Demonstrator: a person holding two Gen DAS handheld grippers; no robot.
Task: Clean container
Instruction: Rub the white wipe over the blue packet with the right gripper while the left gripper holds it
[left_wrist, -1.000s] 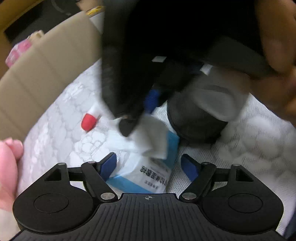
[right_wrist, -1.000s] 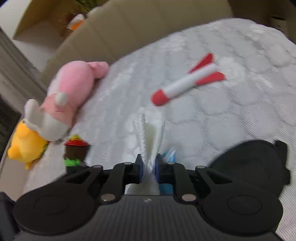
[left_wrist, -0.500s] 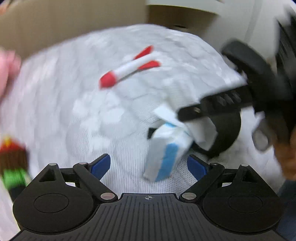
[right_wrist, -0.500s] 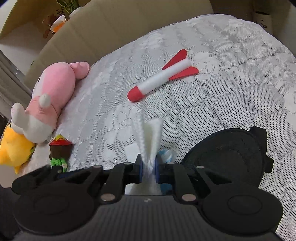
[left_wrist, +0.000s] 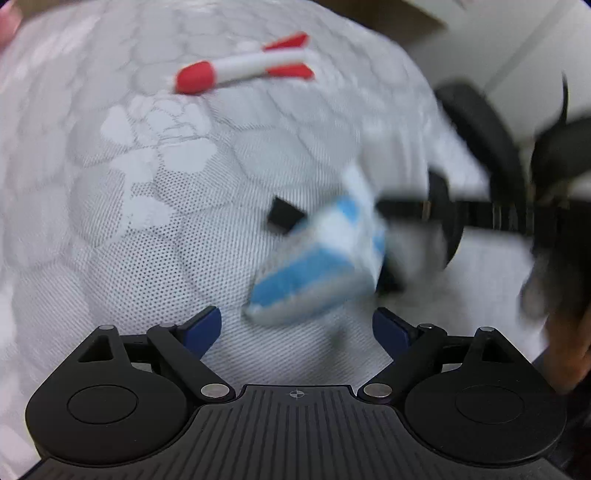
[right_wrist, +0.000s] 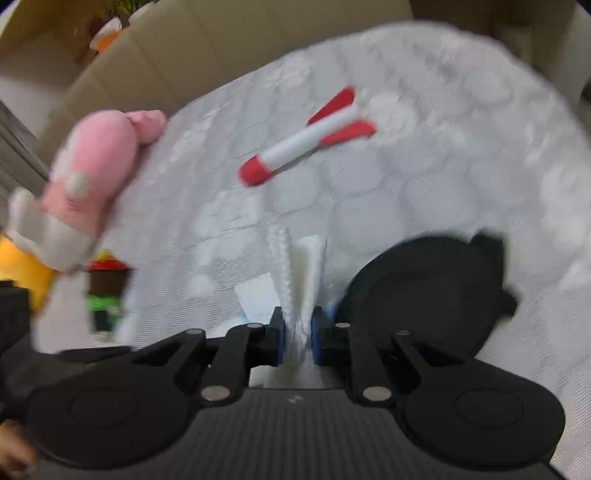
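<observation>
Your right gripper (right_wrist: 297, 332) pinched a white wipe (right_wrist: 295, 266) beside the black container (right_wrist: 424, 291). Your left gripper (left_wrist: 297, 328) stood wide open and empty near the wipe packet (left_wrist: 317, 266).

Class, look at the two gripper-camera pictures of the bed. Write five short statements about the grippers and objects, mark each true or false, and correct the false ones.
1. The right gripper is shut on a white textured wipe. True.
2. The left gripper holds the blue-and-white wipe packet. False: it is open and empty, with the packet ahead of it.
3. The red-and-white toy rocket lies on the white quilted mattress. True.
4. The round black container stands on the pink plush toy. False: it sits on the mattress, apart from the plush.
5. The rocket has green fins. False: red.
</observation>
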